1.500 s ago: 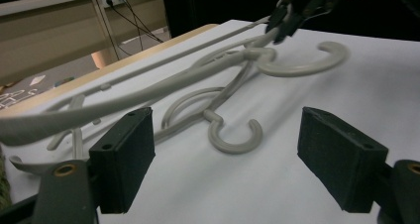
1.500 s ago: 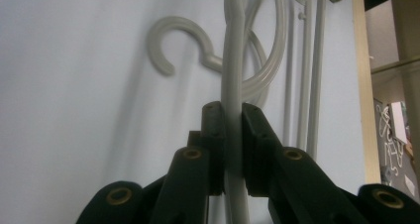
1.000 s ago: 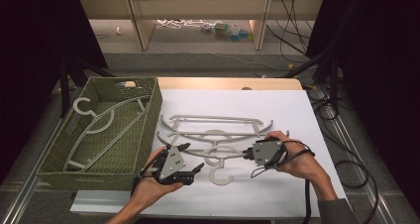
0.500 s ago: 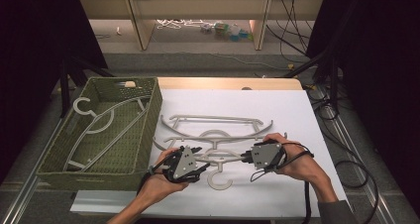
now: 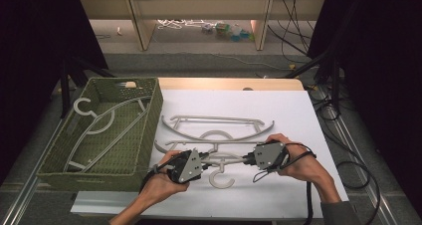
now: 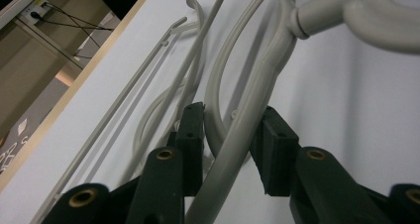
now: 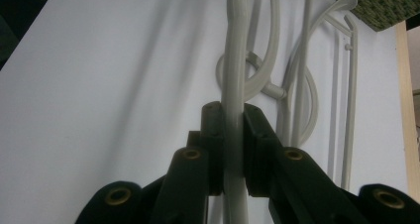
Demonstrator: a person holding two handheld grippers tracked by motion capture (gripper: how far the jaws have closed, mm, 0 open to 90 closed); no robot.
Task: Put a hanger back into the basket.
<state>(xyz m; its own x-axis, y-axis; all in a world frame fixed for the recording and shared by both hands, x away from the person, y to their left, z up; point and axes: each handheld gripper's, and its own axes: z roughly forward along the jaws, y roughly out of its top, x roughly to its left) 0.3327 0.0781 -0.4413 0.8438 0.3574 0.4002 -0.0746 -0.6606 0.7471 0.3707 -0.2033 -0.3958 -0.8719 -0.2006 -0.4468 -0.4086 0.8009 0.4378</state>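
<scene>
Pale grey plastic made up the nearest hanger [image 5: 221, 160], which lay flat on the white worktop [image 5: 298, 110] at about six o'clock in the high view, its hook curling toward the near edge. The right claw [image 5: 247, 160], at roughly five o'clock, was pinched tight on the hanger's right shoulder bar; in the right gripper view both black pads pressed flat against the bar [image 7: 233, 135] running straight up between them. The left claw [image 5: 203, 161], at about seven o'clock, straddled the hanger's left shoulder. Its jaws had just been closing, and in the left gripper view the bar [image 6: 247, 130] sat between the pads, against the right one, with a narrow gap visible at the left one, so they were not yet clamped. Both hands held the claws facing each other along the hanger. Two more grey hangers [image 5: 219, 128] lay just beyond it toward twelve o'clock, overlapping one another. At nine o'clock, touching the worktop's left edge, stood a green woven basket [image 5: 149, 130] with another hanger [image 5: 99, 125] resting inside it.
</scene>
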